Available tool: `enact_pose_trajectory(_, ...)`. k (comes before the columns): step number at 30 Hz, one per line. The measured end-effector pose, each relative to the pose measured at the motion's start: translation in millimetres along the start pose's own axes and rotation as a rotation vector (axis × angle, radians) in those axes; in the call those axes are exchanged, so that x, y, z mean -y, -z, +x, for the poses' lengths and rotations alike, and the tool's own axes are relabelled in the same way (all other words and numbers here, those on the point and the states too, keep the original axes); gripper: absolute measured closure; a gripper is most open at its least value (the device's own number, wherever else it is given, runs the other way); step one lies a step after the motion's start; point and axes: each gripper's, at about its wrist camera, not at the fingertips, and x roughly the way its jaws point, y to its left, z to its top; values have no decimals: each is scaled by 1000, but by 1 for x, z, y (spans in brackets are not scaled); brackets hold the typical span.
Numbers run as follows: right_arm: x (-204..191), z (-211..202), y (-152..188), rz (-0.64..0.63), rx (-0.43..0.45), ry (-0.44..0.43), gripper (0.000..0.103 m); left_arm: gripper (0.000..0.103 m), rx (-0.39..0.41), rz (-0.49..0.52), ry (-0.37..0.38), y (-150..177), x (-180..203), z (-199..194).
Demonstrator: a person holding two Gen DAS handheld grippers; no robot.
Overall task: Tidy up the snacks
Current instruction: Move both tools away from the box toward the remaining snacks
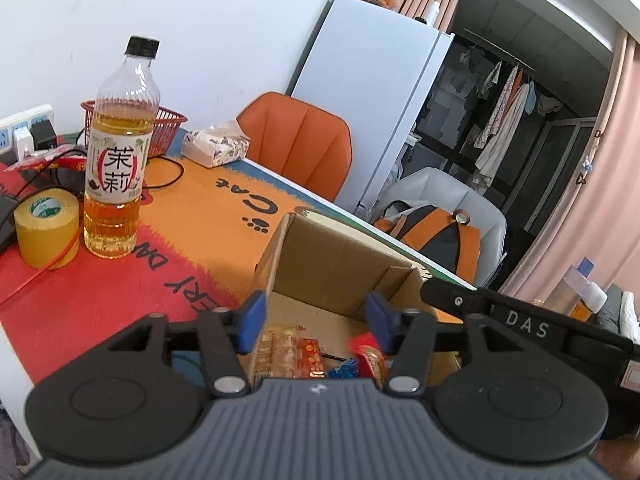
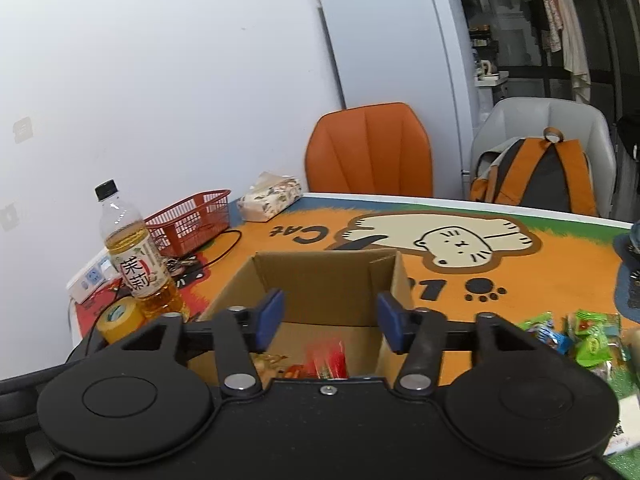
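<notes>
An open cardboard box (image 1: 340,264) stands on the cartoon table mat and shows in the right wrist view too (image 2: 320,280). Snack packets lie inside it: a yellow-orange pack (image 1: 280,352), a red pack (image 1: 368,354), a blue one (image 1: 344,368), and red packs (image 2: 326,358). My left gripper (image 1: 316,322) is open and empty over the box. My right gripper (image 2: 330,322) is open and empty over the box. Its black body (image 1: 520,320) shows at the right in the left wrist view. Green snack packets (image 2: 588,340) lie on the mat right of the box.
A tea bottle (image 1: 120,156) and a yellow tape roll (image 1: 46,226) stand left of the box. A red basket (image 2: 192,220), tissue pack (image 2: 270,198), power strip (image 2: 90,278) and cables sit behind. Orange chair (image 2: 370,152) and grey chair with backpack (image 2: 540,172) line the far edge.
</notes>
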Motion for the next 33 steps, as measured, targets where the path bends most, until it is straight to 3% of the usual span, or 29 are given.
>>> enact_pose_trajectory(5,12,-19,4,11,10,22,23,20,-34,1,29,1,5,-5)
enact_pose_trajectory(8,23,-30,7,33,14,37,12,17,-44,14,47,3,11,-8)
enact_pose_trajectory(17,55,-61,16,76,25,73,1,17,-96,26,105,14,30,-13)
enact_pose_trajectory(33,117,-102,37,158,27,174,0,17,-114,62,157,31,68,-17)
